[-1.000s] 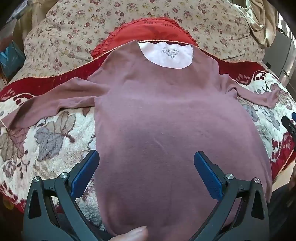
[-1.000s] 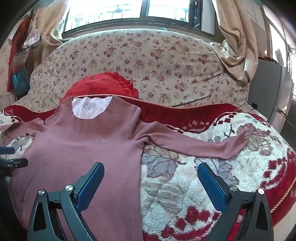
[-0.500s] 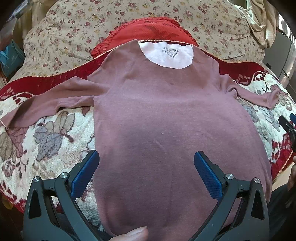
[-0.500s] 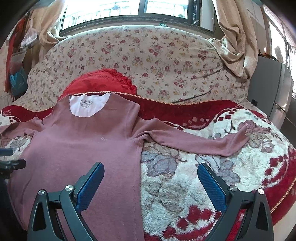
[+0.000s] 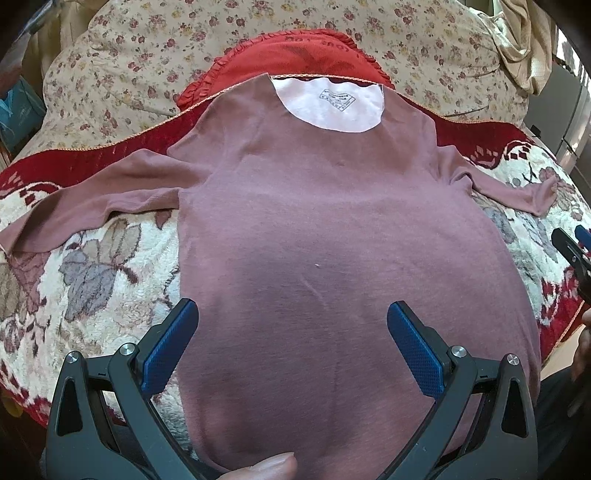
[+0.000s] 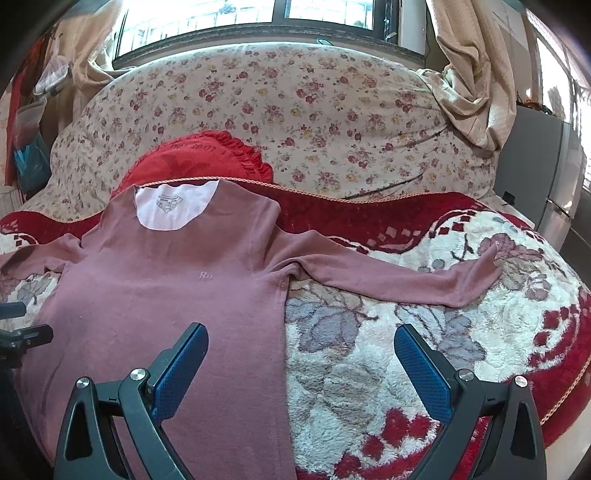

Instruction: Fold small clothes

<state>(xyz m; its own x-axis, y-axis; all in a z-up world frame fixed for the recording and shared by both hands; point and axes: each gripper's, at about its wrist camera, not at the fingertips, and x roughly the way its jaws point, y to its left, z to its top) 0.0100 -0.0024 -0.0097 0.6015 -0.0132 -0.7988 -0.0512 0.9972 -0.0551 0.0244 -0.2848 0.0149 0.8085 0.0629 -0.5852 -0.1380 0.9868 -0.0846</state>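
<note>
We see a mauve long-sleeved shirt (image 5: 332, 229) lying flat and face up on a plush floral blanket (image 6: 388, 369) that covers the bed, its neckline toward the far side with the white inner lining and printed label (image 5: 334, 101) showing in the neck opening. Both sleeves are spread outward: the left sleeve (image 5: 99, 199) runs off over the blanket's leaf pattern, and the right sleeve (image 6: 391, 275) stretches across the cream and red pile toward the blanket's edge. The collar end lies over the red border of the blanket, just in front of a red frilled cushion (image 6: 199, 155), which leans against a rolled quilt in a small flower print (image 6: 314, 107). Our left gripper (image 5: 291, 343) hovers over the lower body of the shirt with its blue-padded fingers spread wide and nothing between them; a fingertip of the person's hand shows at the bottom edge of that view. Our right gripper (image 6: 301, 363) is likewise spread wide and empty, poised over the shirt's right side seam, one finger above the fabric and the other above the bare blanket. Behind the bed, a window (image 6: 258, 14) and beige curtains (image 6: 469, 66) are visible.
</note>
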